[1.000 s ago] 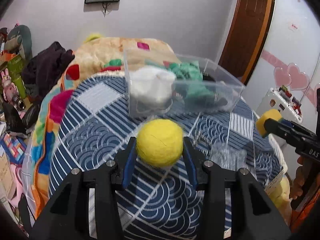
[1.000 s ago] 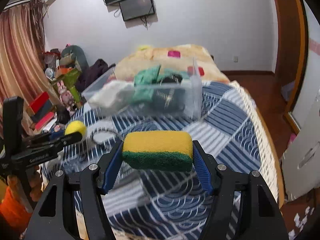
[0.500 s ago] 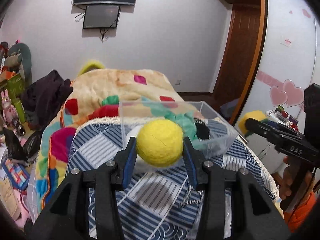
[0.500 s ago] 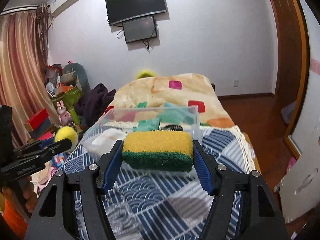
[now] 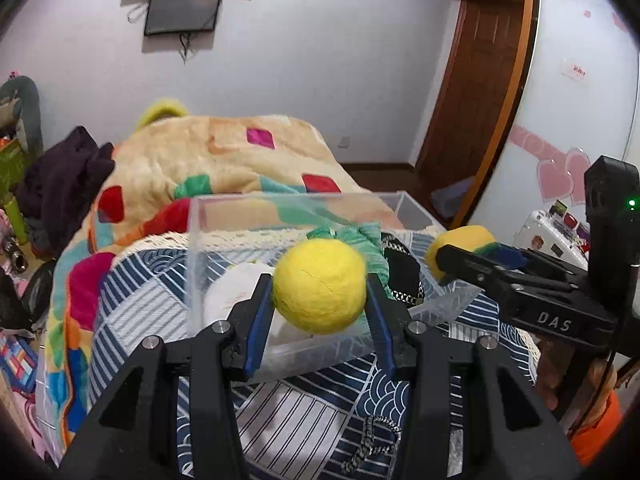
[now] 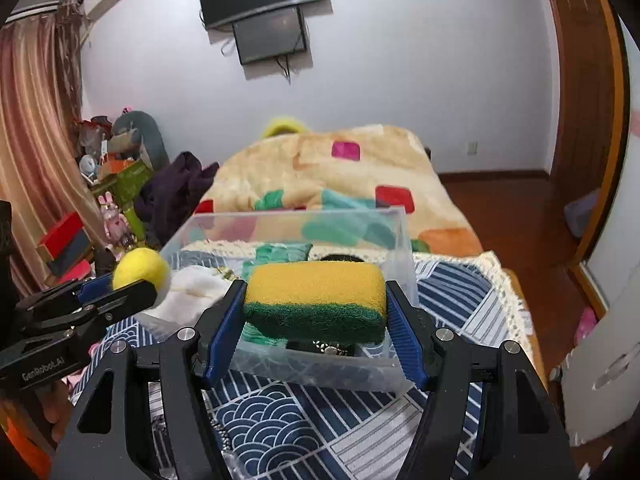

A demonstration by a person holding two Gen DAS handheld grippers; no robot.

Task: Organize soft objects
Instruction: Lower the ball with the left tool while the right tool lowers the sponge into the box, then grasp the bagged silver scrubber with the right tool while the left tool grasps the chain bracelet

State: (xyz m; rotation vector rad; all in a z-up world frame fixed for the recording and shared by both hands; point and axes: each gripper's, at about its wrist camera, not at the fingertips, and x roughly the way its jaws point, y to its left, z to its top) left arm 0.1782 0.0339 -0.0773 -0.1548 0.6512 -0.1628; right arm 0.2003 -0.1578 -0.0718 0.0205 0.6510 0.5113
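Both tools at the near wall of the clear bin [image 5: 288, 204], each carrying one soft object.

Left tool [image 5: 320, 304]: jaws closed part-way onto a yellow felt ball [image 5: 319, 285], blue pads pressed against its two sides. The ball is held clear of the bed [image 5: 132, 312] and, in this view, overlaps the bin's near wall at about rim level.

Right tool [image 6: 316, 314]: jaws set wider, clamped across the ends of a yellow-and-green sponge [image 6: 315, 300], yellow face up. From the left wrist view this tool enters from the right with the sponge at the bin's right corner.

Contents of the bin: a white soft item [image 5: 234, 288], a green cloth [image 6: 282, 254] and a dark item with a chain [image 5: 402, 276]. The bin stands on the blue patterned cover of the bed, in front of a patchwork blanket [image 6: 320, 160].

Change over the last second: a second ago both views looked down on the cover with the bin well ahead; half a second ago the views had tipped up toward the far wall and the bin had drawn closer. Now the bin fills the middle of each view and the held objects sit level with its rim. The grips on ball and sponge are unchanged.

Reading for the task: the carry appears nearly complete. Judged from these views, what remains is to bring each object over the rim and release it; whether either is already above the opening cannot be told.
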